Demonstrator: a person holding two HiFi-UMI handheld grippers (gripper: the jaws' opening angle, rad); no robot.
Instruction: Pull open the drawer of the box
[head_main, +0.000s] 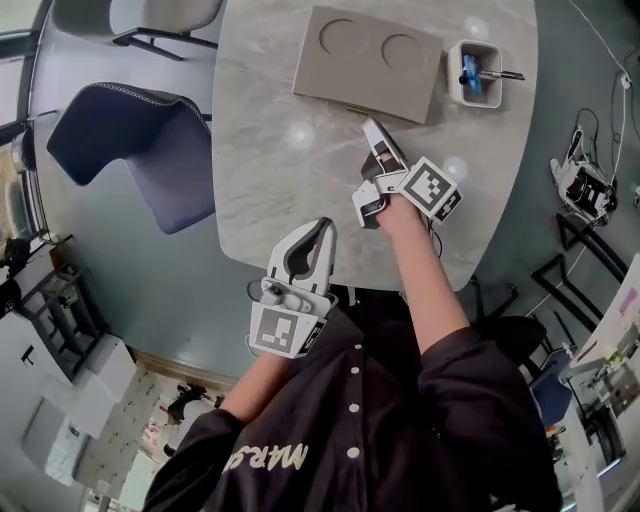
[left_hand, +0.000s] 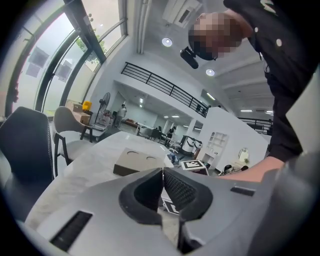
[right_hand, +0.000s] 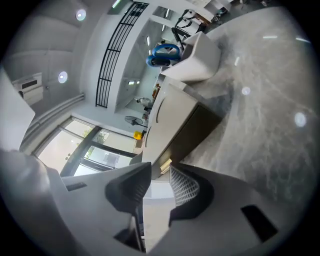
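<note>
From above we see the box (head_main: 368, 62) lying flat on the table (head_main: 270, 170), with our right claw (head_main: 374, 130) at its near edge. Only the right gripper view shows that claw slightly parted, the drawer tab (right_hand: 165, 165) just past its tips. Our left claw (left_hand: 162, 171) is closed and empty.

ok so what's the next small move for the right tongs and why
Probably ease the right tongs forward a little onto the tab at the front of the box, then close. They stand open with the tab just ahead of their tips, not yet between them, so closing now would likely miss.
</note>
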